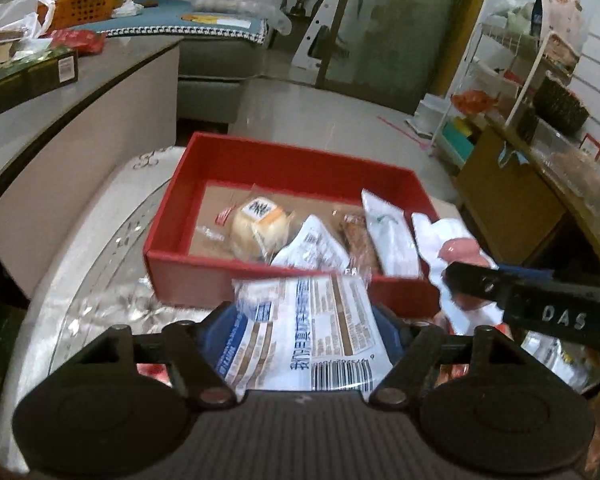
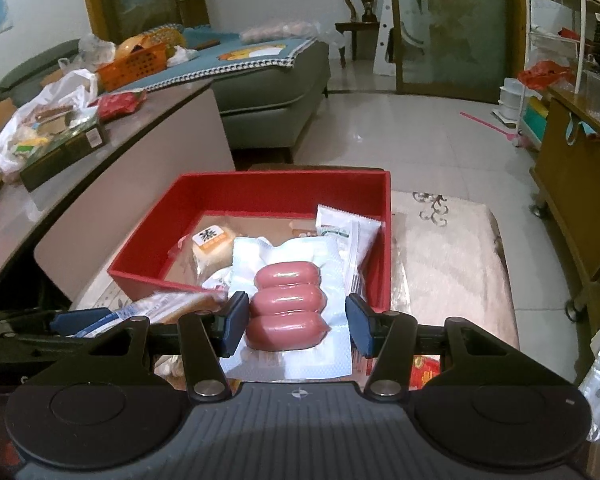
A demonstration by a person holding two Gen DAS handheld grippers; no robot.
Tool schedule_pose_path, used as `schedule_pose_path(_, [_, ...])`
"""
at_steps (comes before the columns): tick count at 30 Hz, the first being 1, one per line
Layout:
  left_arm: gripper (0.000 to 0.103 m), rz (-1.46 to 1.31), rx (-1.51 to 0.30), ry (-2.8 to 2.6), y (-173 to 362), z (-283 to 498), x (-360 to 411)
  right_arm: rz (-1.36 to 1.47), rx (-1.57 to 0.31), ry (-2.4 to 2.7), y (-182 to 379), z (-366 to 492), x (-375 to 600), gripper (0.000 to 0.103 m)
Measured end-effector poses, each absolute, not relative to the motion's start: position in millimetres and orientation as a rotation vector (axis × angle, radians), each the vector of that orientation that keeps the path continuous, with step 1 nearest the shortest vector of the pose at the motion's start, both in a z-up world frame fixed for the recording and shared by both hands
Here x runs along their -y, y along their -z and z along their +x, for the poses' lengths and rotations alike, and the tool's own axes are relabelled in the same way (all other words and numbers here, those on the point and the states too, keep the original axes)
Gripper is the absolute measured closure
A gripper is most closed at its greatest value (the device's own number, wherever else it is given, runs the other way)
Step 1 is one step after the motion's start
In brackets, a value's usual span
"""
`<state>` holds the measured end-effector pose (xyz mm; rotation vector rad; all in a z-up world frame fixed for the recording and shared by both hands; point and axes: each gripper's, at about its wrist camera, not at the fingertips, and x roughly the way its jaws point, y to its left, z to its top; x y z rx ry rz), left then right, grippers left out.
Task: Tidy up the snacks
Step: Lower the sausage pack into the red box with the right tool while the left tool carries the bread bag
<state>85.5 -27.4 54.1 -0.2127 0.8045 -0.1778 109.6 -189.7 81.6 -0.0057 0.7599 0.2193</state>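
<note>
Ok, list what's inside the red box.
In the red box: a wrapped bun with an orange label, a white-green packet, a brown bar, a white printed packet. The sausage pack hides what lies beneath.

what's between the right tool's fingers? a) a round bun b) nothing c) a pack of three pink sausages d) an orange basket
c: in the right wrist view the sausage pack lies between the right tool's blue fingers, in front of the red box.
</note>
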Motion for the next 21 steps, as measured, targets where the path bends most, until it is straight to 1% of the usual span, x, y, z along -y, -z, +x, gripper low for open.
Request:
schedule_pose_path(1, [0.044, -0.219, -0.796, 0.183, -55, 90, 28, -0.002, -0.756, -0.217, -82, 113, 189, 0.043])
schedule_pose_path(2, [0.057, -0.231, -0.787, 0.193, -56, 95, 28, 0.005, -0.752, -0.216, -83, 116, 189, 0.043])
schedule_pose_path(3, [0.077, -0.250, -0.794, 0.202, -57, 103, 28, 0.013, -0.748, -0.214, -84, 121, 189, 0.043])
schedule_pose_path(5, [0.077, -0.294, -0.807, 0.204, -53, 122, 29, 0.028, -0.739, -0.203, -85, 131, 189, 0.043])
schedule_pose_path(8, [0.077, -0.268, -0.822, 0.152, -36, 154, 33, 0.035, -0.734, -0.177, -81, 150, 191, 0.043])
schedule_pose_path(10, [0.076, -0.292, -0.857, 0.150, -25, 159, 28, 0.040, -0.753, -0.162, -74, 159, 193, 0.043])
schedule_pose_path(12, [0.072, -0.258, -0.845, 0.197, -32, 149, 24, 0.039, -0.774, -0.164, -69, 163, 195, 0.043])
schedule_pose_path(13, [0.061, -0.233, -0.855, 0.199, -37, 141, 22, 0.035, -0.778, -0.164, -67, 163, 196, 0.043])
schedule_pose_path(14, [0.052, -0.232, -0.882, 0.189, -39, 131, 19, 0.038, -0.781, -0.163, -67, 163, 197, 0.043])
schedule_pose_path(15, [0.036, -0.244, -0.896, 0.199, -40, 119, 14, 0.045, -0.784, -0.166, -66, 163, 199, 0.052])
schedule_pose_path(16, [0.024, -0.260, -0.904, 0.220, -37, 106, 11, 0.055, -0.796, -0.182, -67, 163, 200, 0.067])
schedule_pose_path(17, [0.021, -0.270, -0.915, 0.230, -32, 96, 10, 0.087, -0.813, -0.194, -68, 163, 202, 0.077])
schedule_pose_path(18, [0.016, -0.271, -0.932, 0.229, -24, 89, 12, 0.107, -0.814, -0.202, -68, 161, 203, 0.077])
schedule_pose_path(21, [0.015, -0.173, -1.056, 0.205, 11, 95, 32, 0.070, -0.820, -0.193, -67, 159, 196, 0.077])
